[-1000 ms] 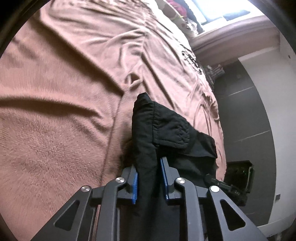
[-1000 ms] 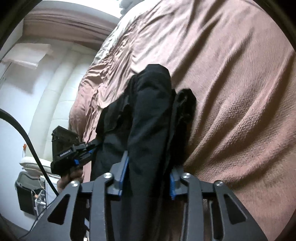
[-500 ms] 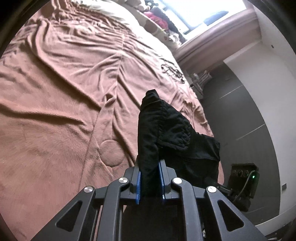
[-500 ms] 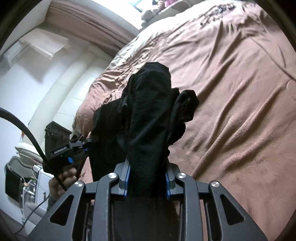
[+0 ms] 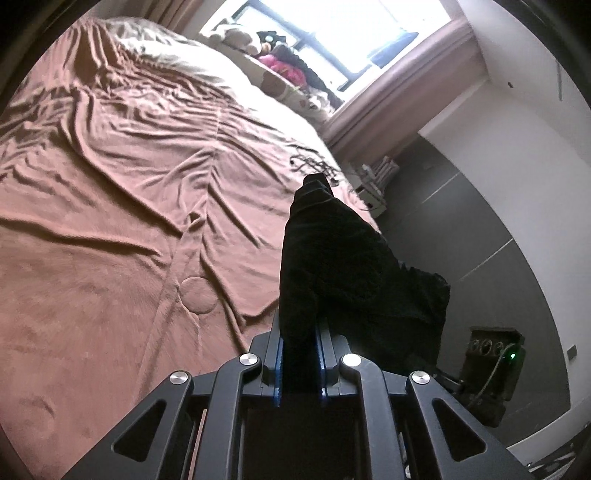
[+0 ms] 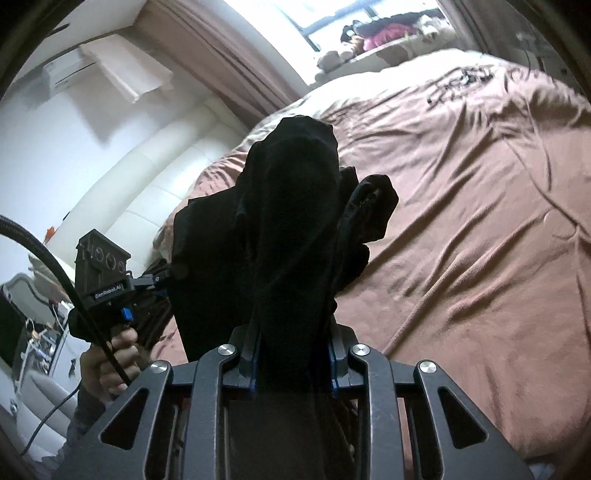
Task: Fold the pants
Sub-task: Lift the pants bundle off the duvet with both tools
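Across the left wrist view, a wrinkled brown bed (image 5: 129, 206) runs toward a bright window (image 5: 332, 40) at 12 o'clock, and the left tongs (image 5: 299, 354) are clamped on the black pants (image 5: 332, 258), held above the bed. Seen from the right wrist, the right tongs (image 6: 293, 363) are likewise clamped on the pants (image 6: 291, 221), with the left hand (image 6: 110, 362) gripping its tool at 9 o'clock.

Both wrist views look forward along their fingers, close above the brown bedspread (image 5: 110, 177) (image 6: 480, 221), sharing the window sill (image 5: 288, 70) (image 6: 380, 33).
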